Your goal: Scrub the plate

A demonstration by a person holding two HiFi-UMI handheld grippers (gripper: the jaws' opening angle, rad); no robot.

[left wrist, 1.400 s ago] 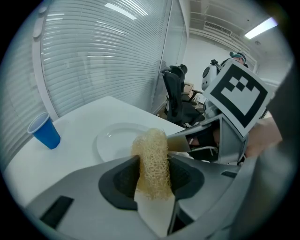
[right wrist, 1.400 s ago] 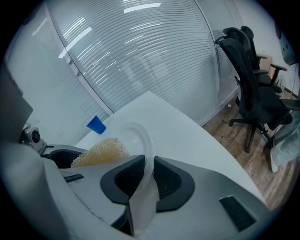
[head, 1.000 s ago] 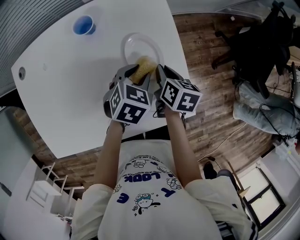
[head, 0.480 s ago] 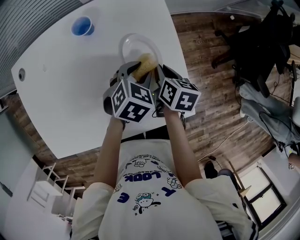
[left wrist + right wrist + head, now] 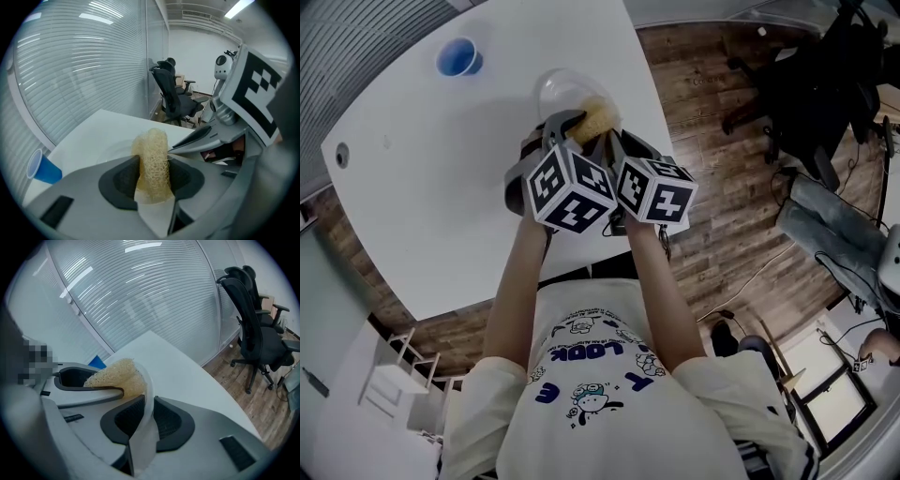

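Task thing: a clear plastic plate (image 5: 555, 90) at the far right part of the white table (image 5: 441, 187), close to the edge that borders the wooden floor (image 5: 712, 187).
Plate attitude: the head view does not settle whether it lies flat or is tipped up.
Left gripper (image 5: 569, 124): pointing down and away from the person; its fingers are clamped on a yellow mesh sponge (image 5: 598, 114).
Left gripper view: the sponge (image 5: 153, 159) stands upright between the two dark pads, both of which press into it, and it rises well above them.
Right gripper (image 5: 614, 142): just beside the left one, their marker cubes nearly touching; its fingers are pinched on the near rim of the plate.
Right gripper view: the thin translucent rim (image 5: 143, 437) runs edge-on between the ribbed pads, which close on it from both sides.
Sponge and plate: the sponge (image 5: 117, 373) lies against the plate's face just past the gripped rim.
Blue cup (image 5: 457, 56): upright on the table, well apart from the plate, toward the far left.
Surroundings: a black office chair (image 5: 825, 84) stands on the floor to the right; slatted blinds fill the background of both gripper views.
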